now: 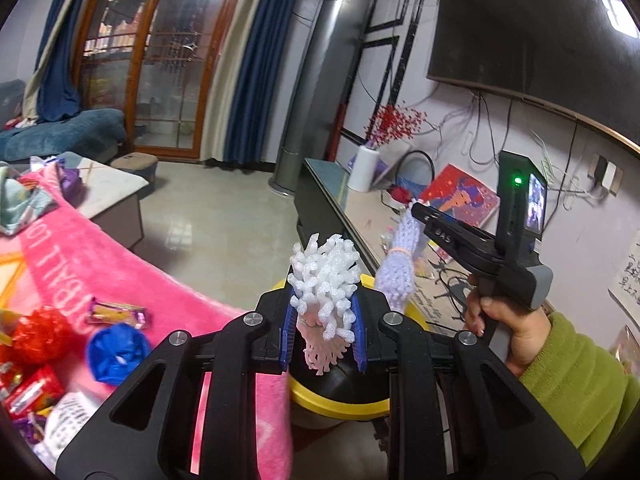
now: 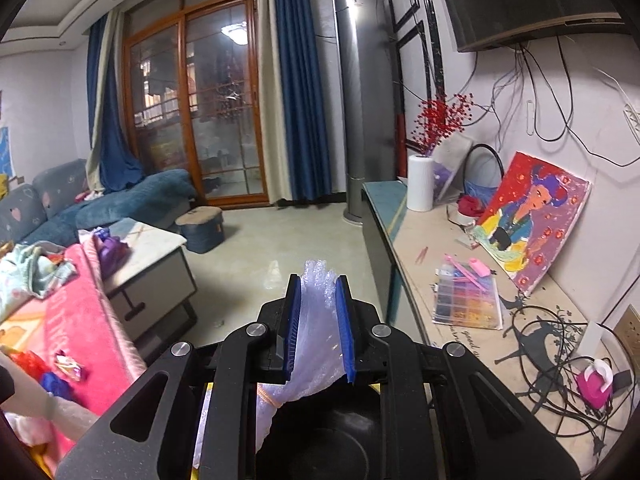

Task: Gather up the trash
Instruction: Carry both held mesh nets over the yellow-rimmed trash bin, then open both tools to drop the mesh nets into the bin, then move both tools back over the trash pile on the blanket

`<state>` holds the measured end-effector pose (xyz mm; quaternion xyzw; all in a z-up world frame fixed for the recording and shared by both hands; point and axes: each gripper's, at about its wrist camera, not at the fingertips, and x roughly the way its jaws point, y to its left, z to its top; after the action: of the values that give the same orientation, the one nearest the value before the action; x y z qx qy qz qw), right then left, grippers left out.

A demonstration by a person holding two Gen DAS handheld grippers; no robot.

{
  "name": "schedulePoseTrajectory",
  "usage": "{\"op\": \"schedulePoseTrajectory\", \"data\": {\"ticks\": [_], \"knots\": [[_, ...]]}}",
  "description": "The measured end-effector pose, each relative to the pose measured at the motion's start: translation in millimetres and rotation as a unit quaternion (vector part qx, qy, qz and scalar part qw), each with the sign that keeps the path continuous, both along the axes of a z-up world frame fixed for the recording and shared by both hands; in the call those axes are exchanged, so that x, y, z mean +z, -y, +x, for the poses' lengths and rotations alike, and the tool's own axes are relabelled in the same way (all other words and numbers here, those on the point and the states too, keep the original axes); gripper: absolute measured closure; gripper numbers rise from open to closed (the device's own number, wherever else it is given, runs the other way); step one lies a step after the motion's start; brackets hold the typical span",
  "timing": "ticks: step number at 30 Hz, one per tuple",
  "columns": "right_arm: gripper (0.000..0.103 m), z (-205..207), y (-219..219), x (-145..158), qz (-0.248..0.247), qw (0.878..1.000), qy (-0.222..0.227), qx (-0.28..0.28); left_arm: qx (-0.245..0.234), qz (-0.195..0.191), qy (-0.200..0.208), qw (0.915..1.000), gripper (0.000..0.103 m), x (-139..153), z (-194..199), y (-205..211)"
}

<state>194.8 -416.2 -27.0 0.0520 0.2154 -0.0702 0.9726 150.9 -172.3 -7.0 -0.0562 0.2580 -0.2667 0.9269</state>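
On the far left, my pink blanket (image 1: 132, 280) carries the loose trash: a red mesh ball (image 1: 38, 334) near its left edge, a purple wrapper (image 1: 120, 314) further in, a blue wad (image 1: 116, 352) just below that, and red packets (image 1: 32, 394) with a printed white wrapper (image 1: 66, 420) down at the bottom-left corner. My left gripper (image 1: 324, 322) is nearly closed, its blue pads (image 1: 287, 332) clamped on a white foam net (image 1: 324, 284) that stands up between them, its pinkish end poking out below. Right under it sits the bin (image 1: 340, 402), black with a yellow rim, beside the blanket's right edge. To the right, my right gripper (image 1: 416, 208) pinches a lilac foam net (image 1: 396, 272) by its top, so the net hangs down over the bin's far rim; my hand (image 1: 508, 328) in a green sleeve (image 1: 580, 380) grips the handle. From the right wrist, that gripper (image 2: 318, 328) shows its pads (image 2: 344, 328) drawn narrow on the same net (image 2: 316, 340), with the bin's black mouth (image 2: 332, 444) directly below. Further right, the TV counter (image 2: 424, 240) holds a bead box (image 2: 468, 300) by its front edge and a painting (image 2: 532, 220) leaning against the wall
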Motion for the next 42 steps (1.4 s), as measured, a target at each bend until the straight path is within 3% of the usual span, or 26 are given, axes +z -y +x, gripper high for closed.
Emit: {"op": "schedulePoseTrajectory", "data": {"ticks": [11, 28, 35, 42], "knots": [[0.086, 14.7, 18.6, -34.4, 0.010, 0.999, -0.041, -0.009, -0.024, 0.010, -0.033, 0.9991, 0.087, -29.1, 16.6, 28.4], [0.078, 31.8, 17.7, -67.9, 0.053, 0.992, -0.110, 0.037, -0.031, 0.003, -0.090, 0.9955, 0.085, -56.1, 36.4, 33.7], [0.069, 30.3, 20.9, -66.4, 0.060, 0.991, -0.109, 0.037, -0.028, -0.004, -0.091, 0.9954, 0.058, -54.9, 37.1, 34.7], [0.060, 27.7, 21.7, -61.3, 0.061, 0.992, -0.102, 0.036, -0.018, -0.012, -0.086, 0.9961, 0.042, -51.9, 35.3, 25.5]]}}
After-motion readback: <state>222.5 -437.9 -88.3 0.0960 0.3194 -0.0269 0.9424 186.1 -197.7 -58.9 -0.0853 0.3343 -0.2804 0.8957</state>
